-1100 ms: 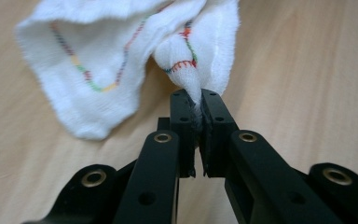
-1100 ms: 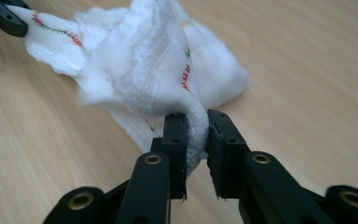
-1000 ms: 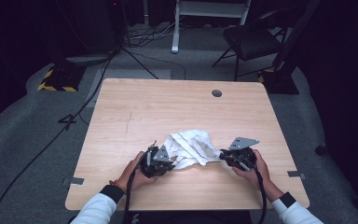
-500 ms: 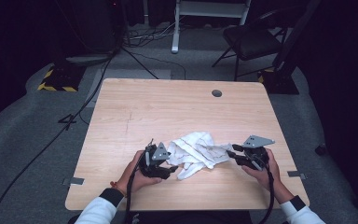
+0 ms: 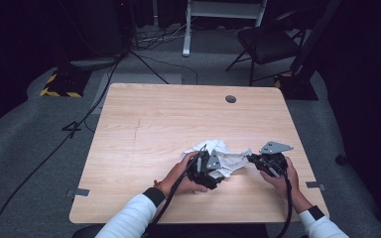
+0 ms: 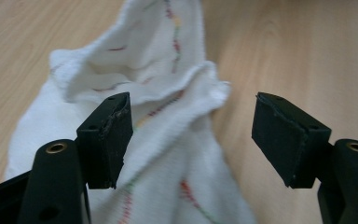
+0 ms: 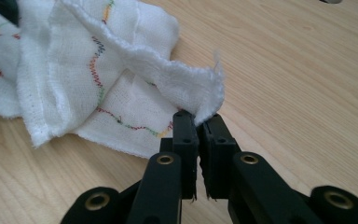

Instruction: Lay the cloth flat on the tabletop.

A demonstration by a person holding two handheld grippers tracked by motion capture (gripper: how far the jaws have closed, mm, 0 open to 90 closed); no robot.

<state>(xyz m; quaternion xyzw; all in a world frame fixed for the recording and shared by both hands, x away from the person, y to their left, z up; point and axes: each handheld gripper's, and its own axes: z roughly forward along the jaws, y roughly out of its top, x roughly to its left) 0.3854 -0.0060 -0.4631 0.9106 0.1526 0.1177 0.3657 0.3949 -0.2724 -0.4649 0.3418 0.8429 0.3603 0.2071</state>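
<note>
Cloth, white, stitched with coloured zigzag thread, crumpled: laid on the wooden table, toward six o'clock of the tabletop, between the two grippers.

Left gripper: held at about eight o'clock of the cloth, over its near edge. In the left gripper view the jaws are seen spread apart, having just been opened; cloth lies beneath and between them, but is pressed by neither pad. Released.

Right gripper: held at three o'clock of the cloth. In the right gripper view the jaws are seen drawn together, having just been closed, with a raised corner of the cloth pinched at their tips. Clenched on the cloth.

Round grommet: set in the table at twelve o'clock, well apart from the cloth.
</note>
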